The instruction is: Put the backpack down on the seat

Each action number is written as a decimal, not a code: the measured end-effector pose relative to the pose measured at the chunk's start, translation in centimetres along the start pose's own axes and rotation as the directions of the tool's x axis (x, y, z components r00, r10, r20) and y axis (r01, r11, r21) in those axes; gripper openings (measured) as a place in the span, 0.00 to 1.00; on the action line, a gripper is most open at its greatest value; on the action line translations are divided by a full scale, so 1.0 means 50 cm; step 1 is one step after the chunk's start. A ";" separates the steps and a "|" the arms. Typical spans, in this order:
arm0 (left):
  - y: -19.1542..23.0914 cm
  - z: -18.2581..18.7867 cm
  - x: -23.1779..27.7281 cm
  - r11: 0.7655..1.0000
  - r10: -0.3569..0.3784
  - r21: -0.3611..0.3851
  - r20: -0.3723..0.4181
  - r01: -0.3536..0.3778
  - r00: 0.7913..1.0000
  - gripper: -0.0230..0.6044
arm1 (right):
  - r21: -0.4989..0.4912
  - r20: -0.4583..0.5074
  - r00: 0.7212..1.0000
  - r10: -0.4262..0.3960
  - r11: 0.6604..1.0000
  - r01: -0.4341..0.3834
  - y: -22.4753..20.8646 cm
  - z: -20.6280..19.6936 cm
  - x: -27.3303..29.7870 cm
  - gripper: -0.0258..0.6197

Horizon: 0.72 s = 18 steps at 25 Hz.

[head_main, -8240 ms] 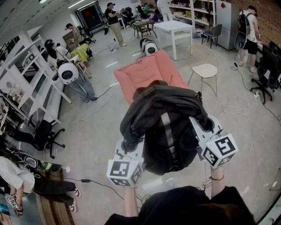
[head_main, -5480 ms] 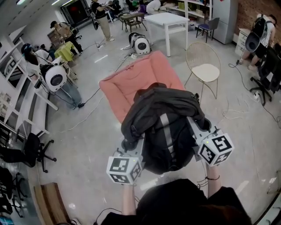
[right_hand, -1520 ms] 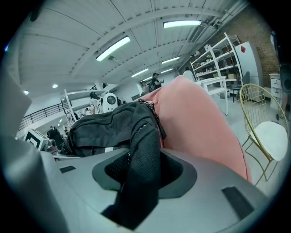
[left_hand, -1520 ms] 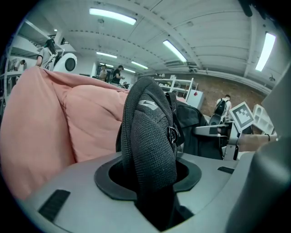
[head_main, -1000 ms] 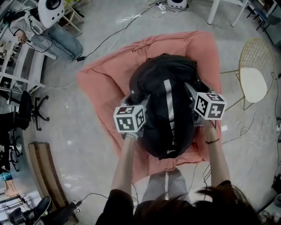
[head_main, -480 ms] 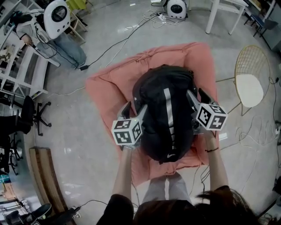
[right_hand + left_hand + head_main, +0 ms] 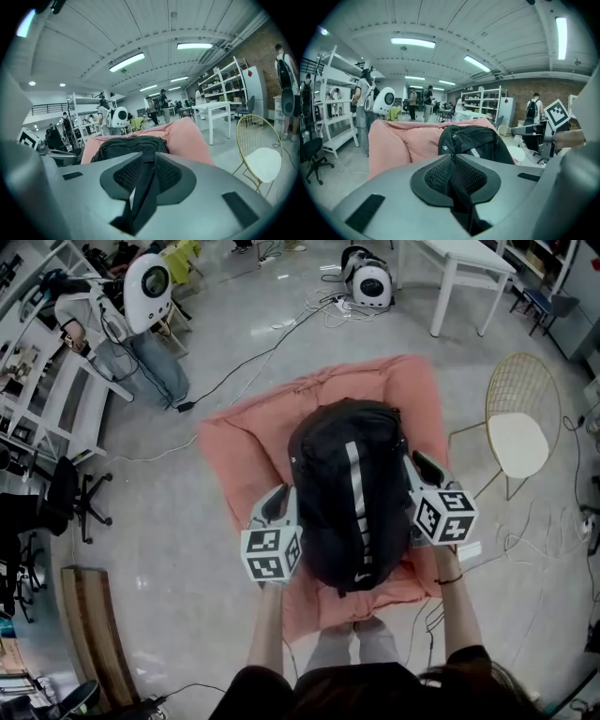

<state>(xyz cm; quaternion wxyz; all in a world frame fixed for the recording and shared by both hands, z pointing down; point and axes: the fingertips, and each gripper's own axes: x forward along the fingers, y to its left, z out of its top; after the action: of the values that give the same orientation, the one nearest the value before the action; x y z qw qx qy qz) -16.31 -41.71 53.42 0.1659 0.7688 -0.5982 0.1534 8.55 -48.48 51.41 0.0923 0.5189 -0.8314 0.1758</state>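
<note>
— Both grippers are off the backpack now vs. a sec back, and they've drawn out to its sides. Pack lies on the pink seat, centre of frame, lengthwise up-down.
— Claws?
— The left gripper is just left of the pack. Its jaws have just been closing, pads practically together, nothing gripped. The right gripper is at the pack's right flank, also just closing. Thin dark slit left btw pads, nothing held that I can make out.
— What's around?
— Wire chair w/ white pad, right of the seat, near its edge. White table upper right. Cables tangled top centre, one running down-left past the seat. Black office chair at left edge, wooden bench lower left. Person's legs at seat's lower edge.
</note>
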 end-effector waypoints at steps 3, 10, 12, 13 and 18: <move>-0.022 0.019 -0.043 1.000 -0.012 0.004 0.025 0.012 1.000 0.08 | -0.036 0.016 1.000 0.005 0.999 -0.005 0.025 0.018 -0.042 0.11; -0.070 0.071 -0.155 0.999 -0.037 0.010 0.104 0.036 0.994 0.06 | -0.074 0.075 0.996 0.052 0.996 -0.046 0.085 0.064 -0.150 0.07; -0.081 0.085 -0.189 0.998 -0.058 0.016 0.123 0.056 0.991 0.06 | -0.101 0.085 0.994 0.069 0.993 -0.060 0.107 0.078 -0.182 0.07; -0.088 0.092 -0.205 0.998 -0.069 0.022 0.132 0.067 0.989 0.06 | -0.118 0.089 0.993 0.078 0.991 -0.067 0.117 0.084 -0.198 0.07; -0.126 0.111 -0.283 0.994 -0.096 0.061 0.173 0.087 0.980 0.06 | -0.143 0.124 0.984 0.124 0.984 -0.106 0.146 0.106 -0.280 0.06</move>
<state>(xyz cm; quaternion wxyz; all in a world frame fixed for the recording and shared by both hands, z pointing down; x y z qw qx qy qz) -13.33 -30.41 41.83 0.0988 0.8102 -0.5701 0.0932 8.38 -36.00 40.39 0.0616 0.4730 -0.8744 0.0889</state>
